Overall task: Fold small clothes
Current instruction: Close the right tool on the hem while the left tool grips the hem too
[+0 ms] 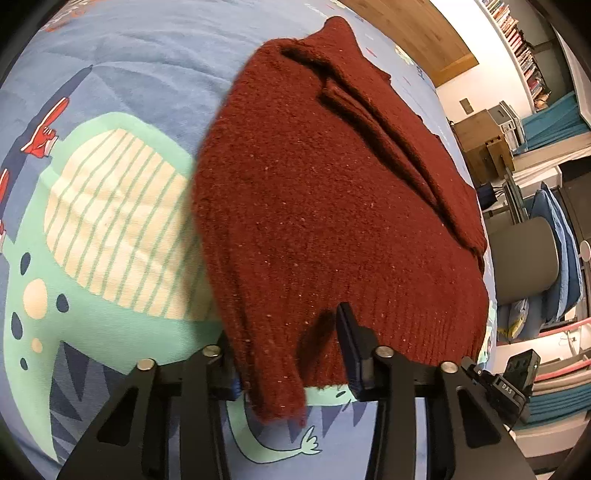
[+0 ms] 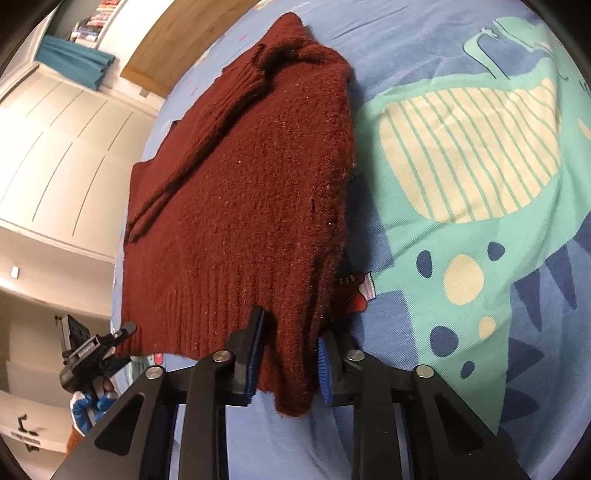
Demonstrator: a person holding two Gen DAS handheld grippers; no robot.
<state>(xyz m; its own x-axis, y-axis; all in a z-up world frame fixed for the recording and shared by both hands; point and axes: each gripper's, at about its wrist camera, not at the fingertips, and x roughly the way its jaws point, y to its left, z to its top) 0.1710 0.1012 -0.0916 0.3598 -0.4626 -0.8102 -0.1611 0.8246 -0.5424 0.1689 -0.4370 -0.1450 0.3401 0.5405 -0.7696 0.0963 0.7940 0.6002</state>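
A dark red knit sweater (image 1: 314, 192) lies on a blue bedspread with a green dinosaur print (image 1: 92, 221). A sleeve is folded across its body. My left gripper (image 1: 291, 354) has its jaws wide apart around the sweater's hem corner, which hangs between them. In the right wrist view the same sweater (image 2: 240, 177) lies ahead, and my right gripper (image 2: 288, 354) has its jaws apart around the other hem corner, with the blue pads (image 2: 255, 354) close to the cloth. The other gripper (image 2: 92, 350) shows at the lower left.
The bedspread (image 2: 461, 166) stretches to the sides of the sweater. A wooden headboard (image 1: 417, 33) stands beyond it. Bookshelves, boxes and blue cushions (image 1: 554, 240) lie to one side, white cupboard doors (image 2: 55, 147) to the other.
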